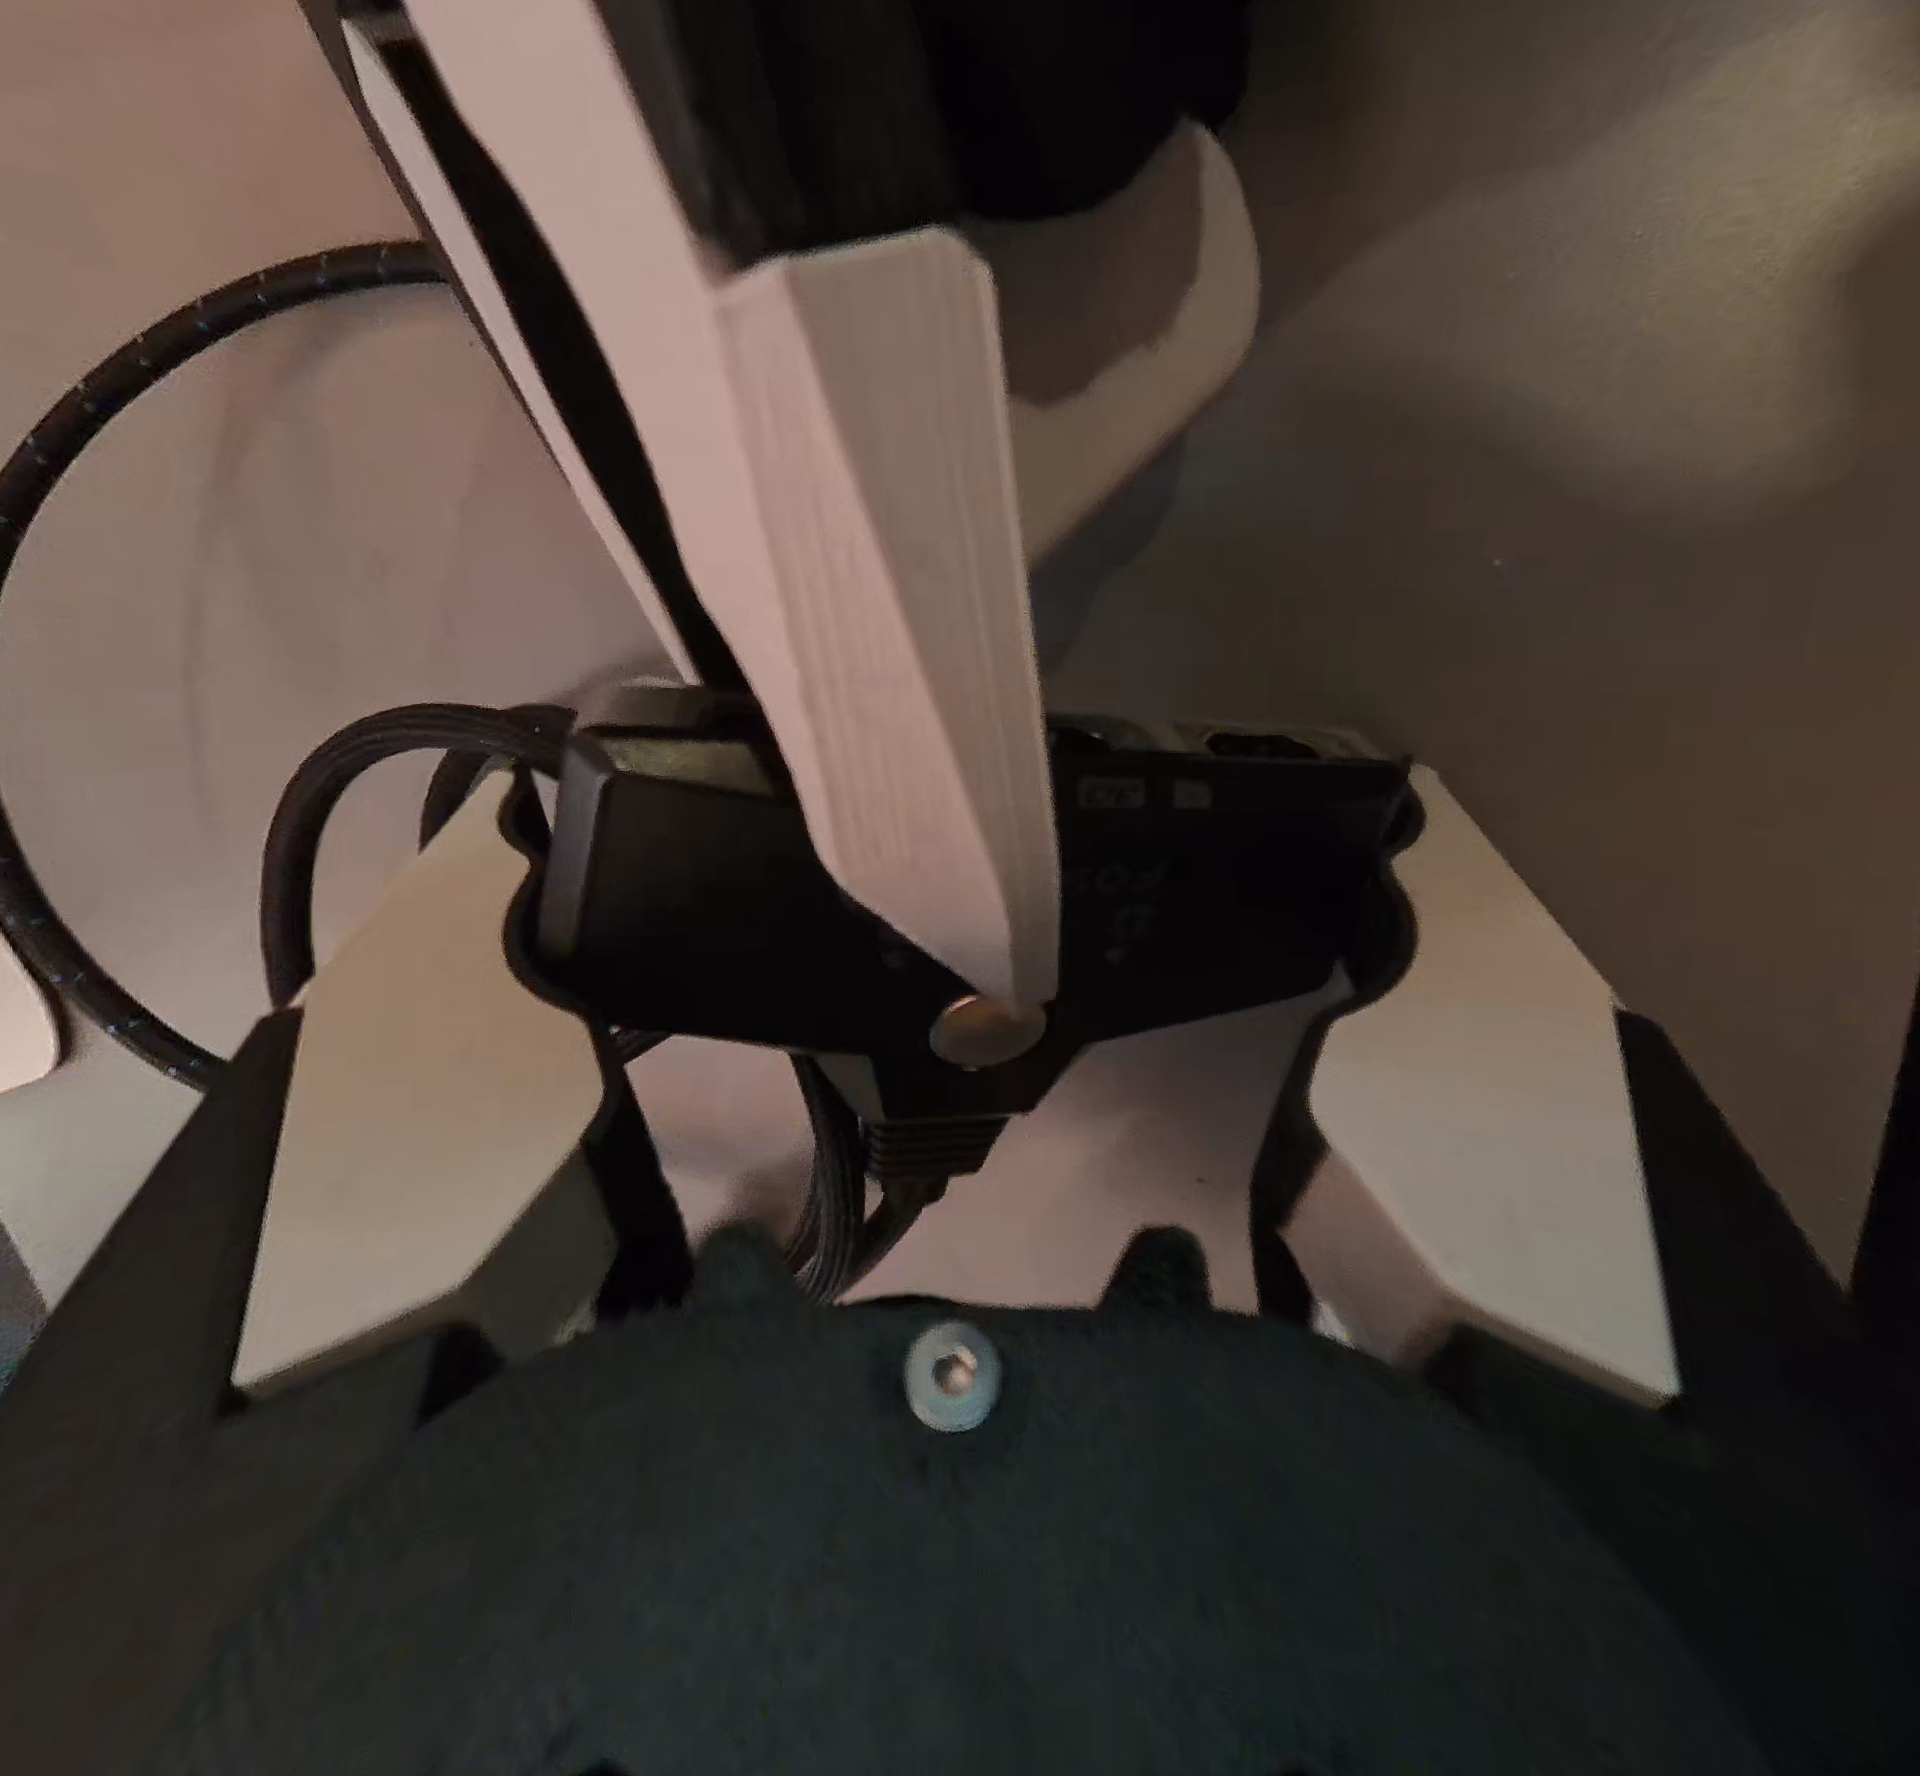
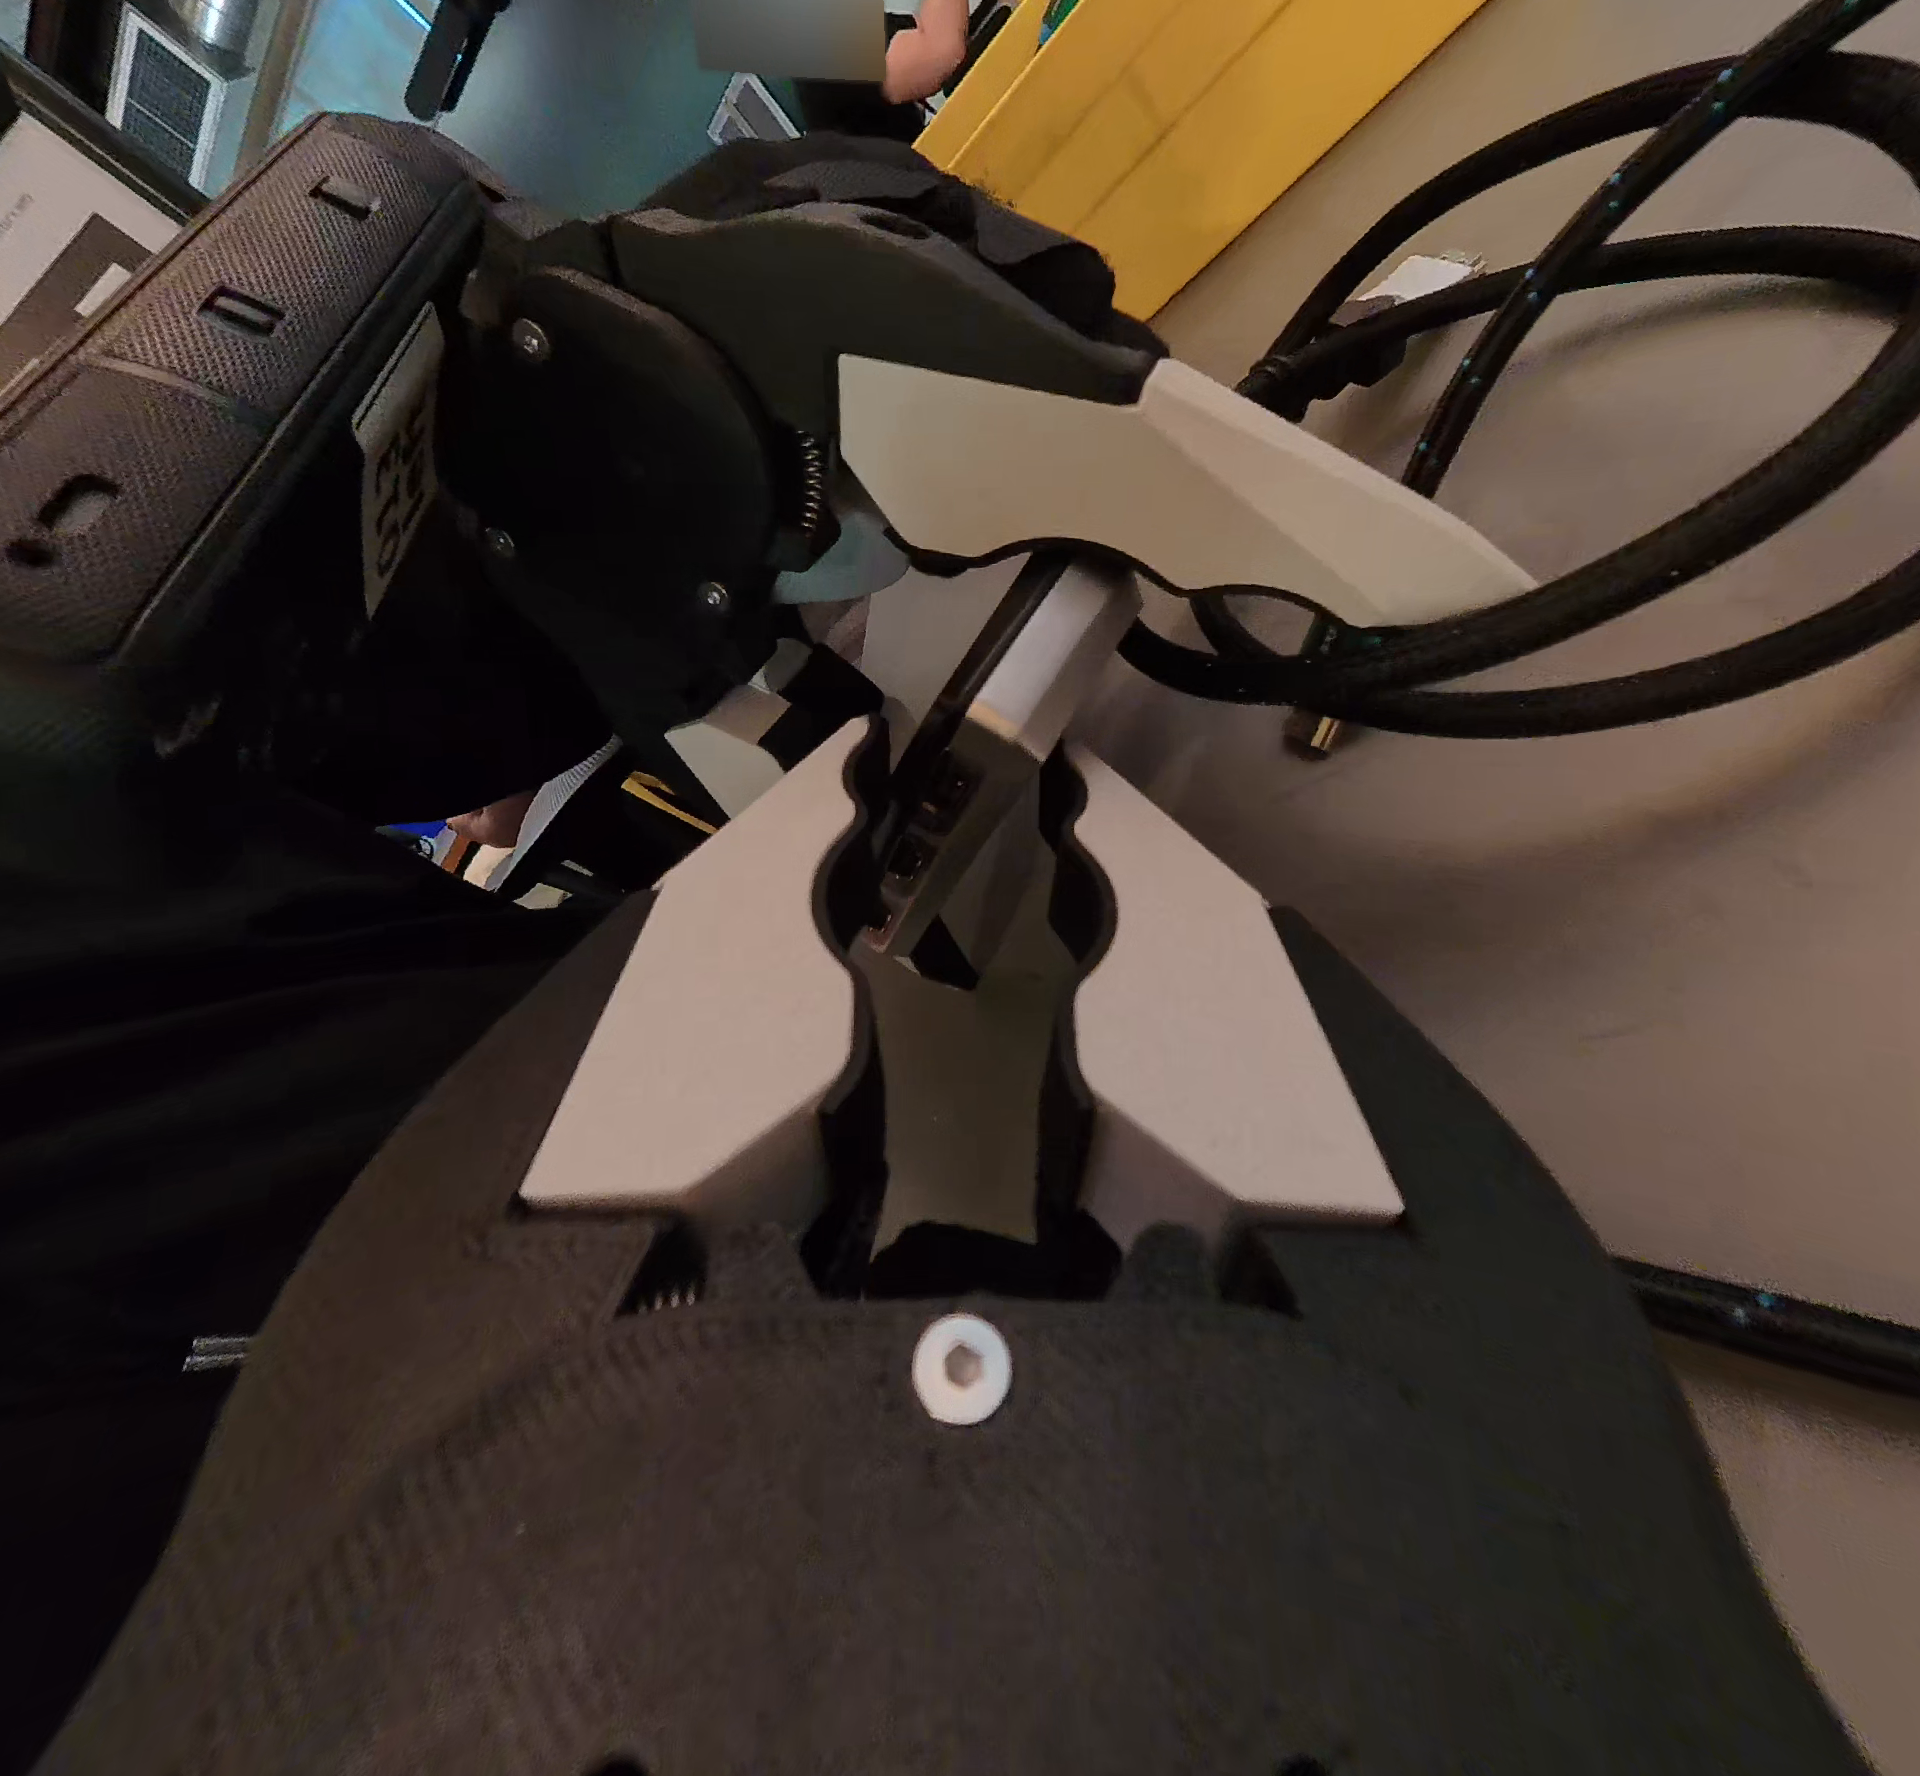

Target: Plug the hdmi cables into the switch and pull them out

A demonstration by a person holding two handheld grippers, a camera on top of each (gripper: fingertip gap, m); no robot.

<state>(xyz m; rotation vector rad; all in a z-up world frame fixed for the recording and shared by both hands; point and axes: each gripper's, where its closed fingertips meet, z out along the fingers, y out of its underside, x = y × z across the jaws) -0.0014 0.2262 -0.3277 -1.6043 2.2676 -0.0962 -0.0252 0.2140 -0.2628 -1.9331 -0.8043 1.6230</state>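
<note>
The black HDMI switch (image 1: 707,895) with a round silver button (image 1: 987,1030) sits across my left gripper (image 1: 956,843), which is shut on its two ends and holds it above the table. My right gripper (image 2: 961,791) is closed over the switch's port edge (image 2: 935,833), one finger on each face. In the left wrist view its white upper finger (image 1: 914,687) lies on the top face with its tip at the button. A flat black pigtail cable (image 1: 291,843) loops from the switch. Braided black HDMI cables (image 2: 1558,583) lie coiled on the table, their plugs (image 2: 1309,739) loose.
A yellow bin (image 2: 1247,64) stands at the far side of the grey table (image 2: 1558,999). A black textured case (image 2: 156,376) is at the left. A person's arm (image 2: 935,12) shows in the background. A braided cable loop (image 1: 62,479) lies left of the switch. About 5 cm separates my left fingertips from my right.
</note>
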